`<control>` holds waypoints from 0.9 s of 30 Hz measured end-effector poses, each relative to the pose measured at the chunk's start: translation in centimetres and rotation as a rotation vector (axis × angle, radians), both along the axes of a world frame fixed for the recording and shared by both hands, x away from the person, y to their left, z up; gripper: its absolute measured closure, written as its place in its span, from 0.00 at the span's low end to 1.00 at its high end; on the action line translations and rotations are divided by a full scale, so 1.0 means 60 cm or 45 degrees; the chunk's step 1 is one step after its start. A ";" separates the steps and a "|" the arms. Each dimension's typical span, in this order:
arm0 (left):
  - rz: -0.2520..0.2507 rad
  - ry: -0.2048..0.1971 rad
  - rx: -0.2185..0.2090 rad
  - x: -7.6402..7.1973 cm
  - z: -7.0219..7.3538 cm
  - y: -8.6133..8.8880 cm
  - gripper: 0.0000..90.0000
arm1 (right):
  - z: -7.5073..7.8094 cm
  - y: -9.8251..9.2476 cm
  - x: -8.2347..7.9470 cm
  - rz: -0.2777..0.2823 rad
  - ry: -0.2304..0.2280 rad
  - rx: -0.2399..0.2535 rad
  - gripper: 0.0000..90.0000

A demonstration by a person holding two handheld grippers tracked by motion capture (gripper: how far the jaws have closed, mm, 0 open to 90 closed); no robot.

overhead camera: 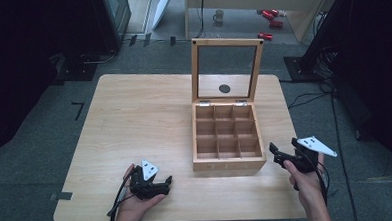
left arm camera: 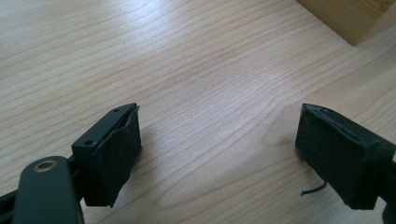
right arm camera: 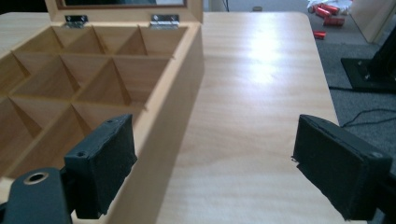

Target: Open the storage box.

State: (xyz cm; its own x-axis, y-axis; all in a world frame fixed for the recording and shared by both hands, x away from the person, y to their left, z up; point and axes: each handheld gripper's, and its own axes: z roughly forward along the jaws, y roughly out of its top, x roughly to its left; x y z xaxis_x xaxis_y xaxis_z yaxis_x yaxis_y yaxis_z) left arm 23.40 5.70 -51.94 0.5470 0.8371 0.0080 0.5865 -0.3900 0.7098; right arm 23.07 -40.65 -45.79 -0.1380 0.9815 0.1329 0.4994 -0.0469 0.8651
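Grippers come first, nearest the person: the left gripper (overhead camera: 154, 185) rests low over the pale wood-grain table (overhead camera: 134, 118), its black padded jaws spread wide with nothing between them, and the right gripper (overhead camera: 286, 159) hangs just beside the front right corner of the square light-wood compartment box (overhead camera: 230, 161), jaws likewise spread and empty. Beyond them the box sits toward the right of the table, its nine small cells bare as far as the dim high view lets me tell. Its glass-paned, wood-framed lid (overhead camera: 227, 71) stands upright on two silver hinges (right arm camera: 164, 19) at the back. The likely step is closing that lid: reach past the thin dividers, catch the top rail of the frame rather than the pane, and ease it down while the other gripper steadies the smooth side wall.
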 end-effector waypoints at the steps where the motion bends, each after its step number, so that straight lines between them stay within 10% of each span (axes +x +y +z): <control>1: -0.003 0.001 0.005 0.000 0.000 0.000 0.16 | 0.000 0.000 0.000 0.000 0.000 0.000 0.14; 21: -0.002 0.002 0.005 -0.001 0.000 0.000 0.16 | -0.092 -0.046 -0.088 -0.073 0.156 -0.045 0.14; 27: -0.001 0.001 0.005 -0.001 0.000 0.000 0.16 | -0.107 -0.027 -0.091 -0.050 0.233 -0.165 0.14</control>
State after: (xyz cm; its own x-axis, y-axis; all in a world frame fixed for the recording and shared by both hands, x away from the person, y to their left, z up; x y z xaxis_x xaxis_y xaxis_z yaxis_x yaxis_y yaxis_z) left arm 23.36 5.73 -51.93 0.5476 0.8366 0.0106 0.5871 -0.3932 0.7076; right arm 17.60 -42.29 -52.19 -0.0846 0.9961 0.0248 0.6488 0.0361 0.7601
